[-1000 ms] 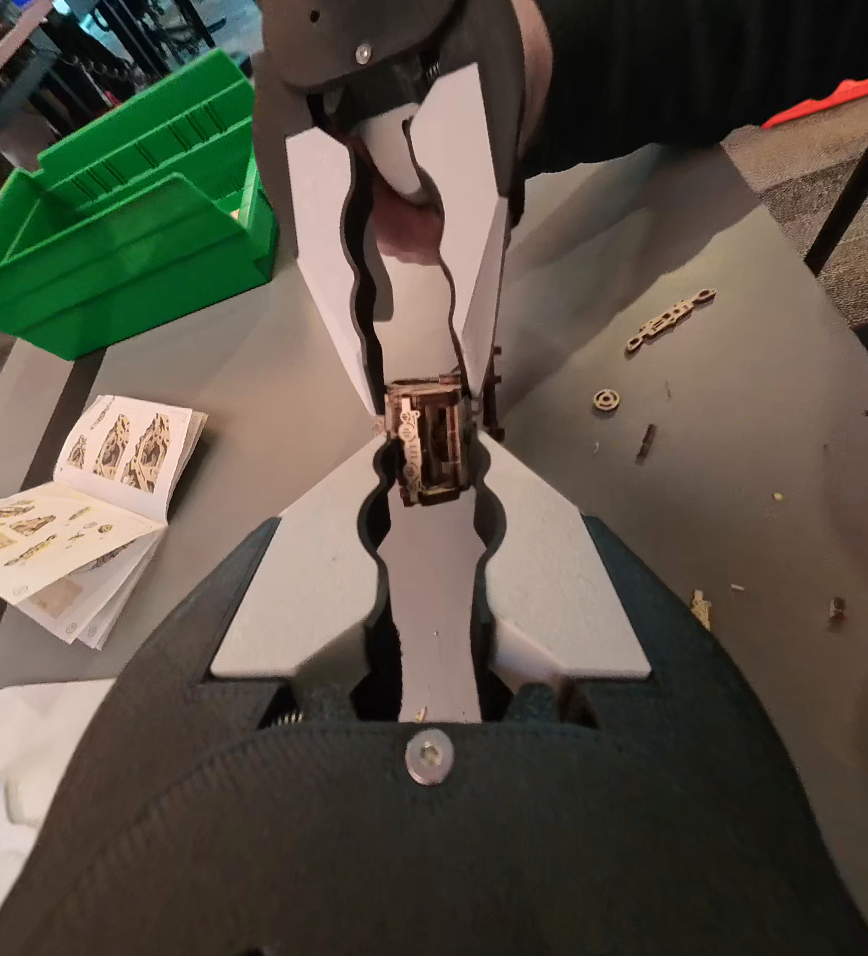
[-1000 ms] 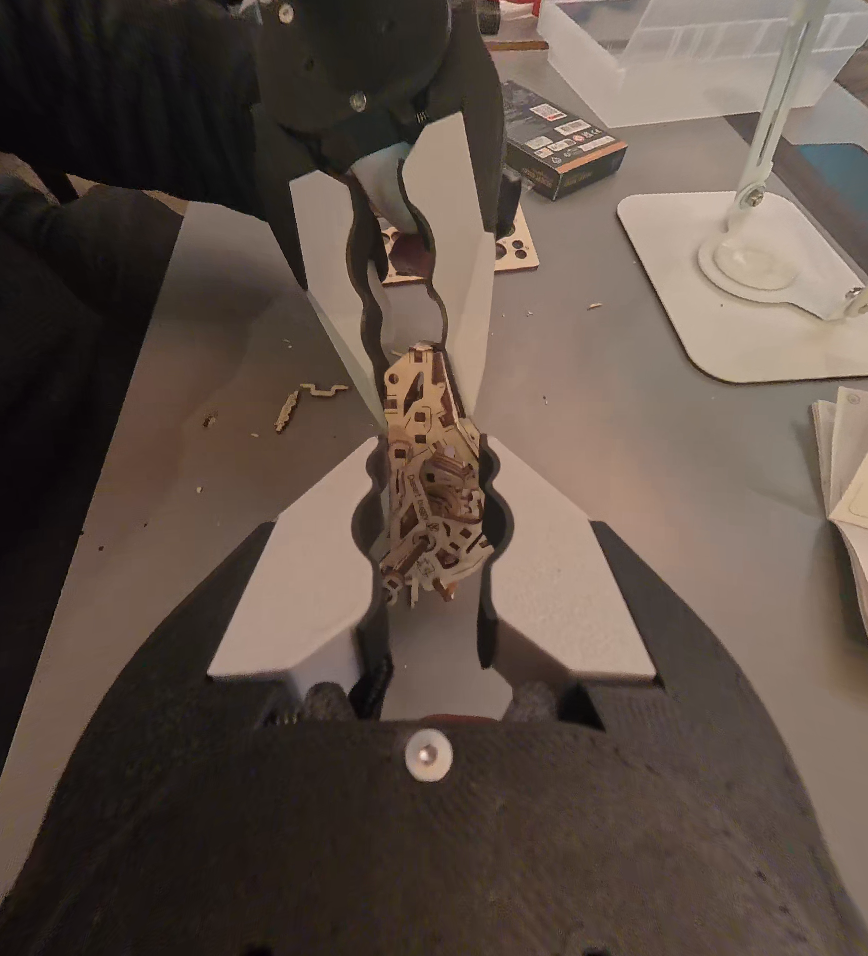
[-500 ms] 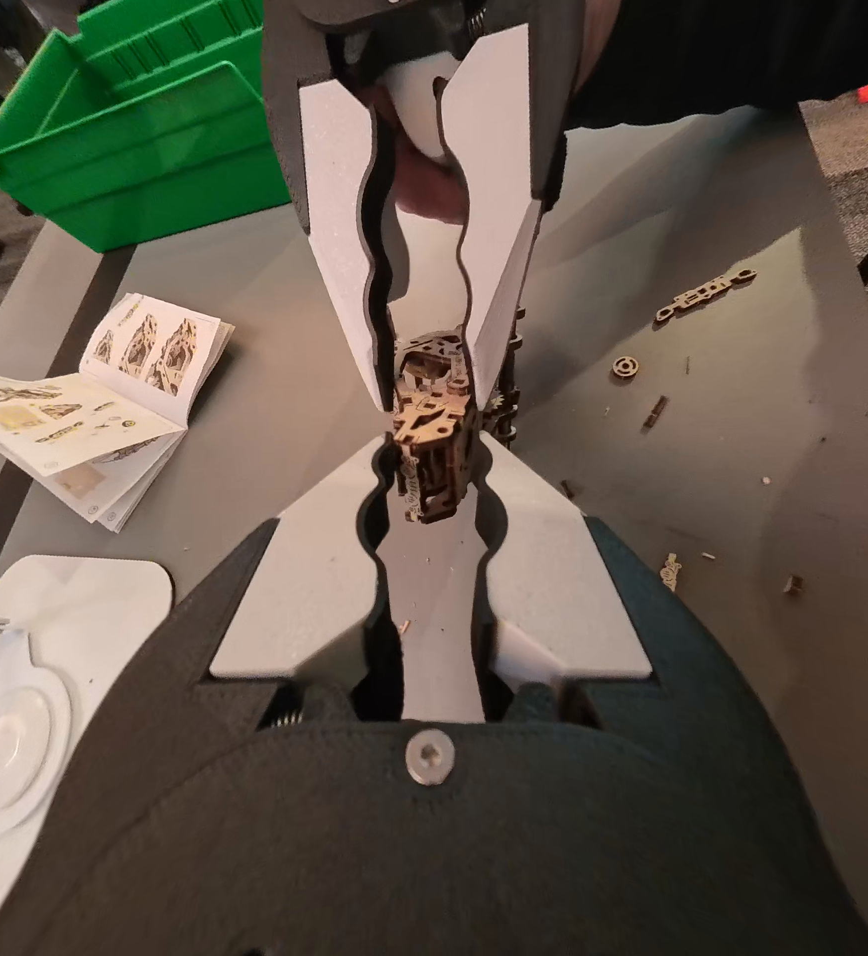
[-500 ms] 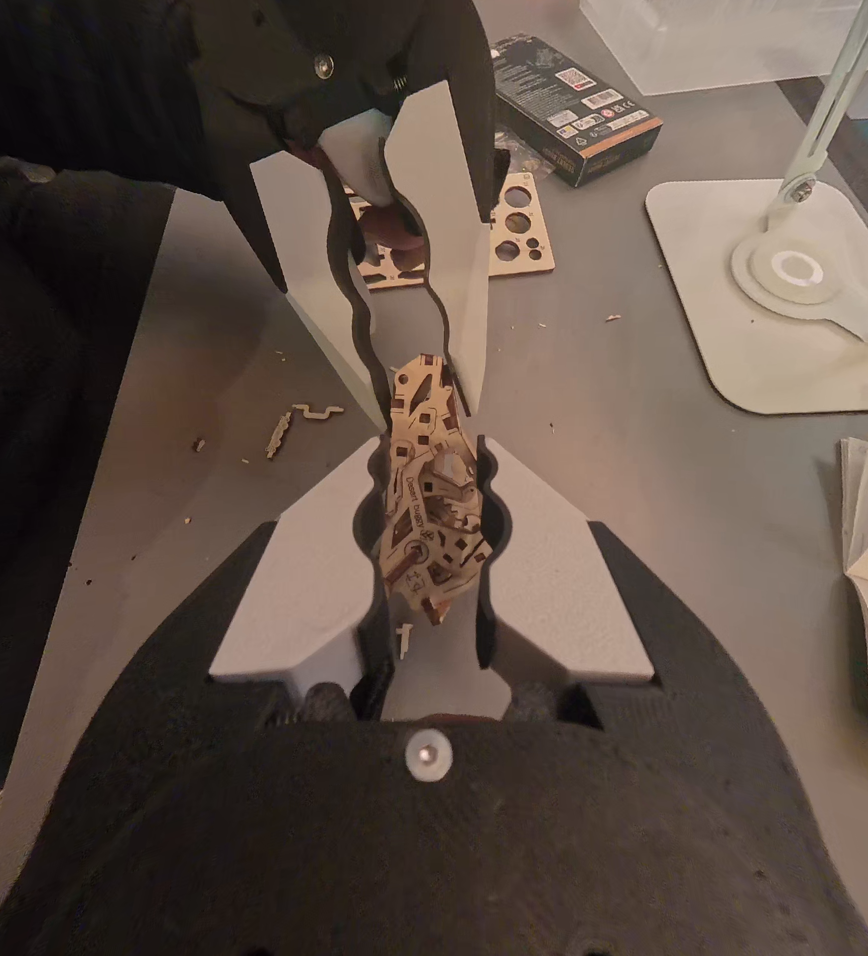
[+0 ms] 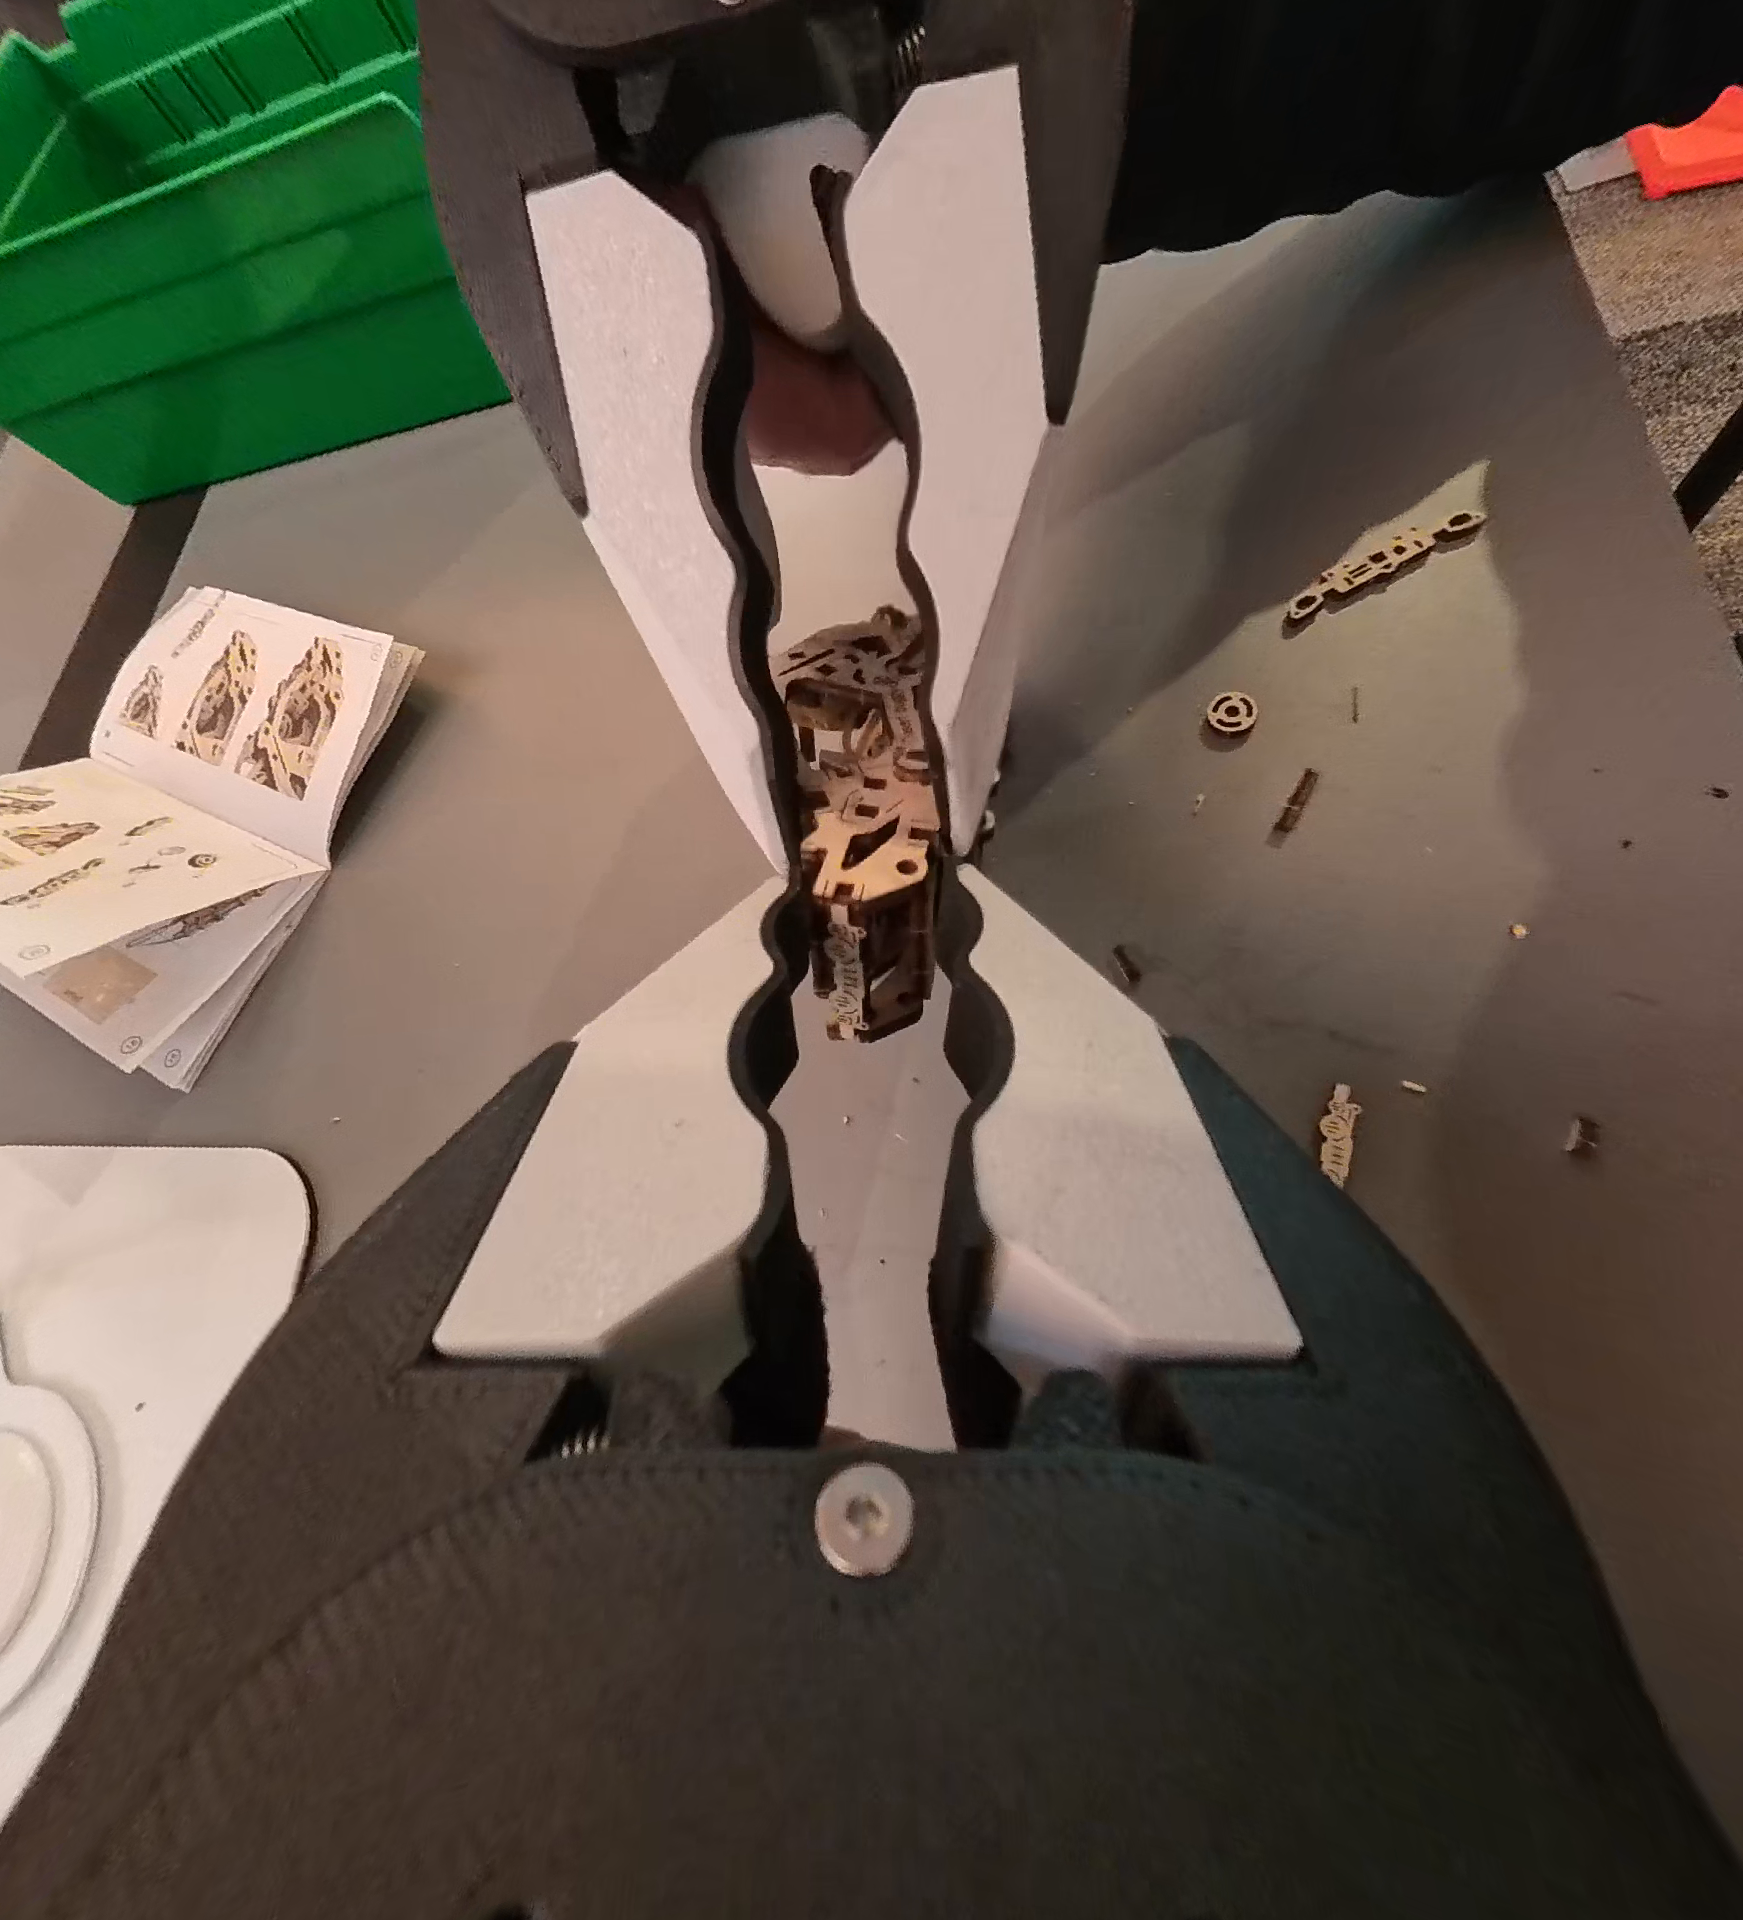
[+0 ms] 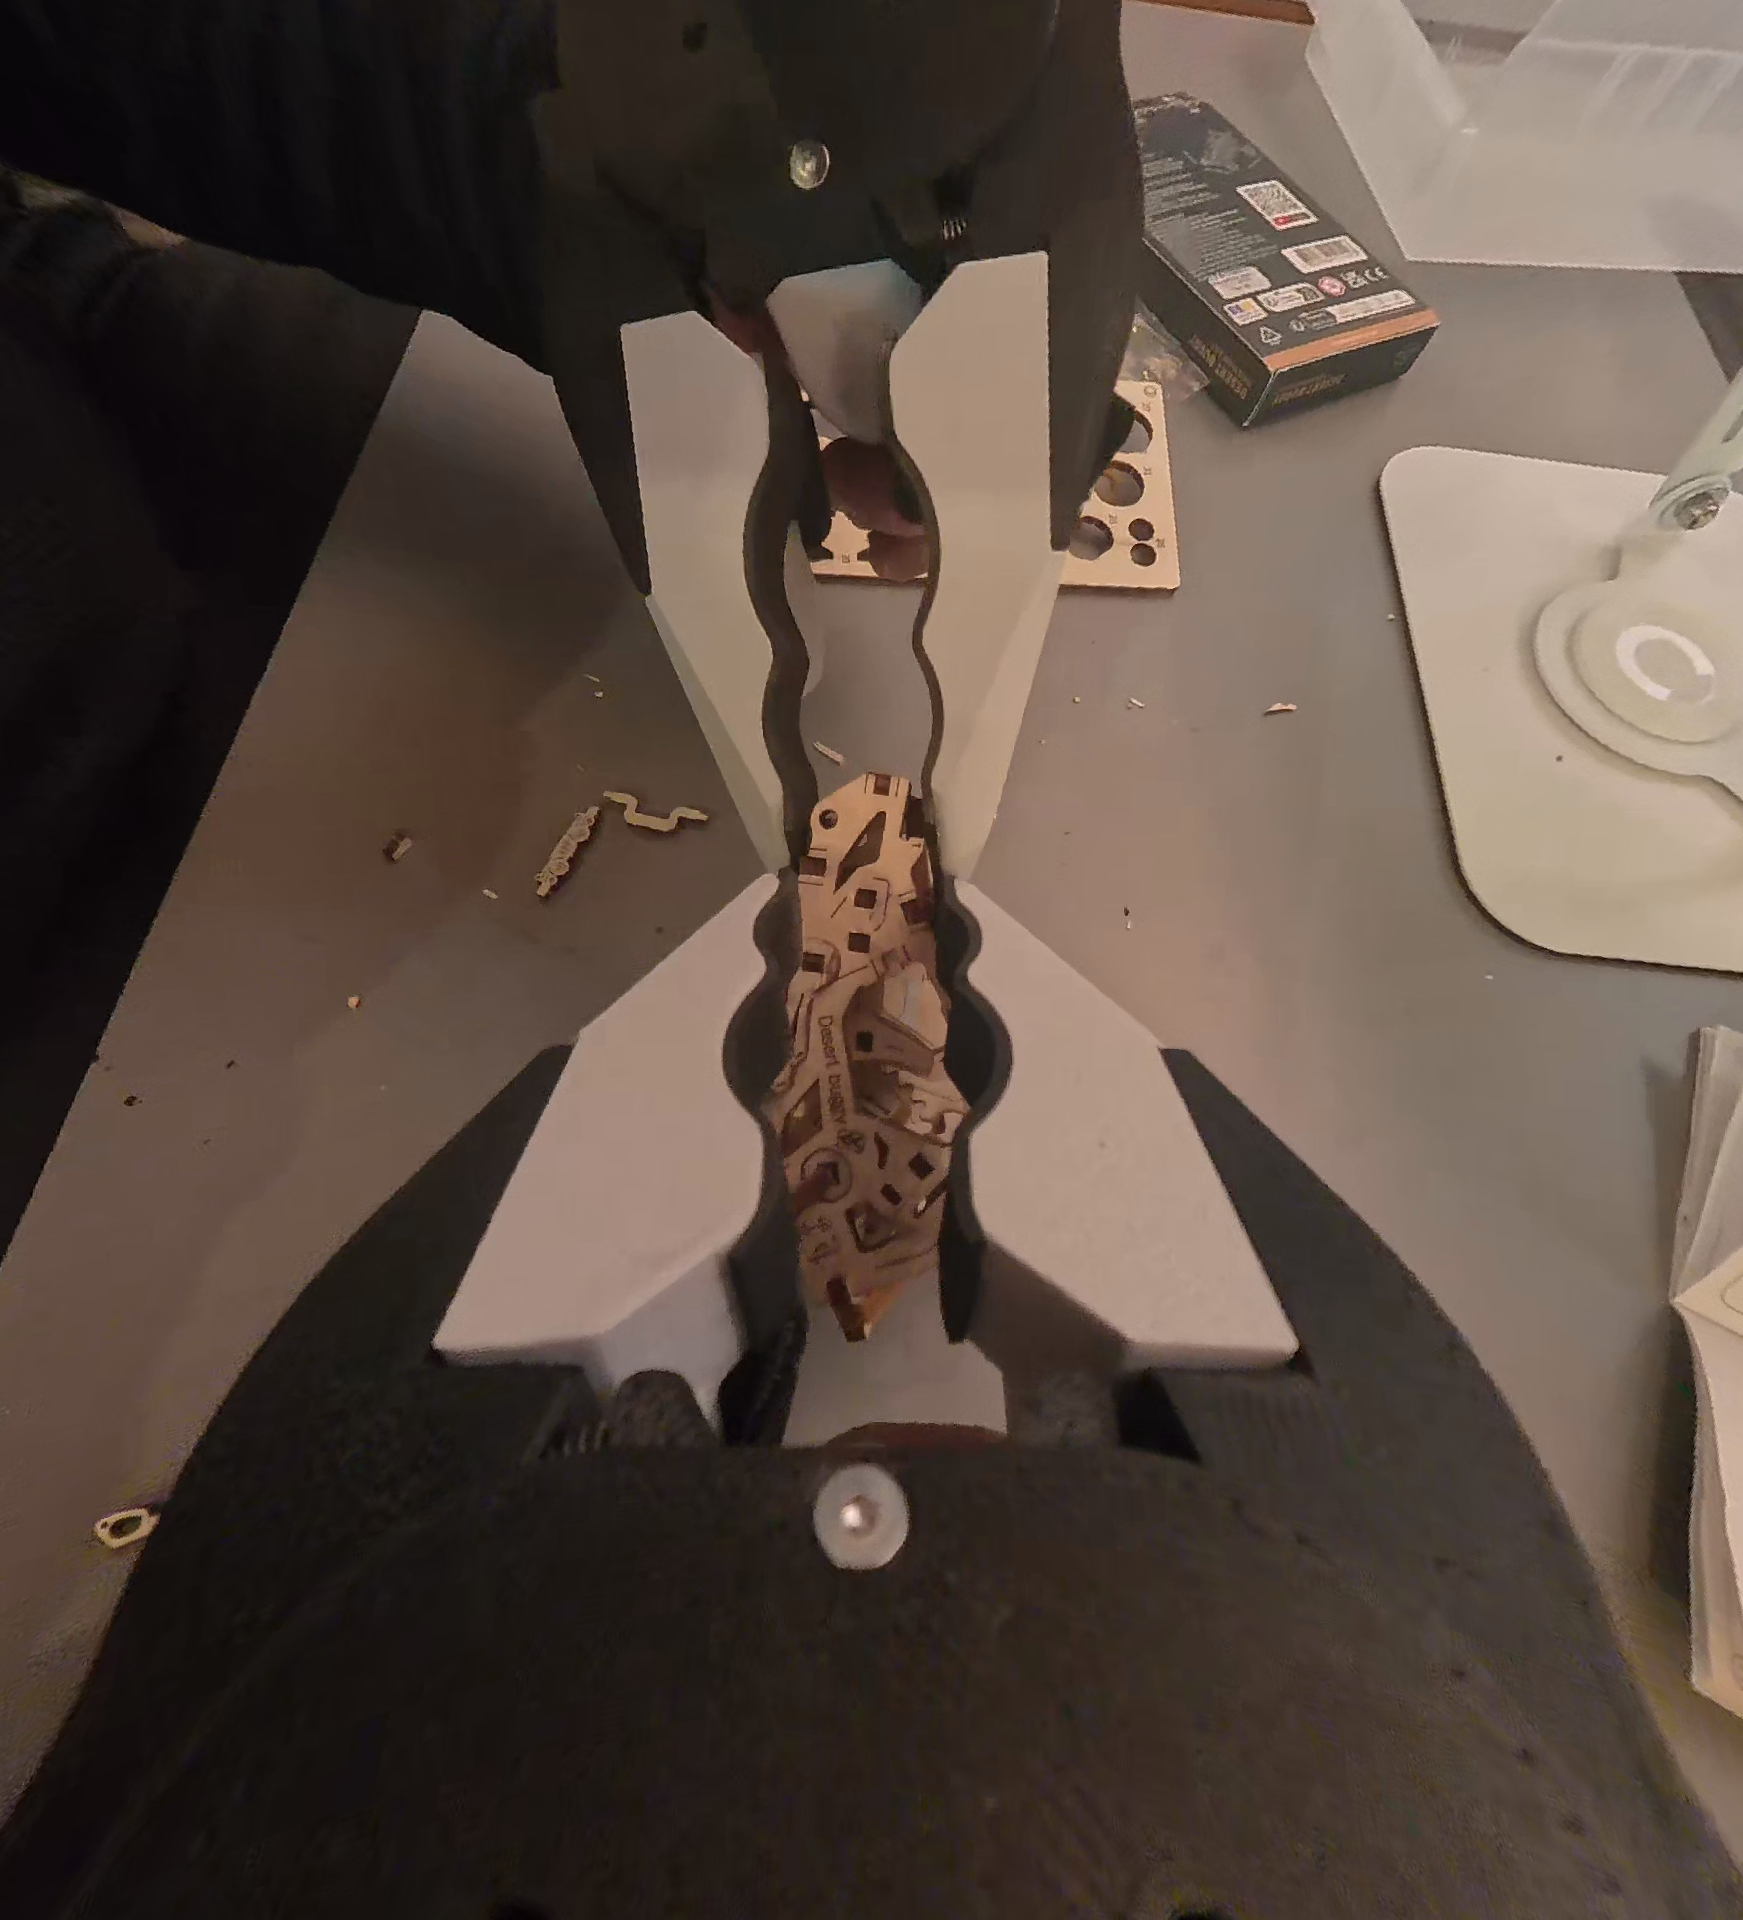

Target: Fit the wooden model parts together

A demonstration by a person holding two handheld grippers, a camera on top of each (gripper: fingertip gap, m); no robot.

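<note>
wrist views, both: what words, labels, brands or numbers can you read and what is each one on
I do not quote writing; these things bear it.
wooden model: engraved lettering along one plate, legible.
dark box: printed labels and code patches, mostly tiny.
punched wooden sheet: small marks by the holes, too small to read.
open booklet: drawings with fine print, too small to read.

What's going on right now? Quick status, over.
Left gripper and right gripper both shut on the pale laser-cut wooden model, tip to tip above the grey table. Nothing in the way.
</note>
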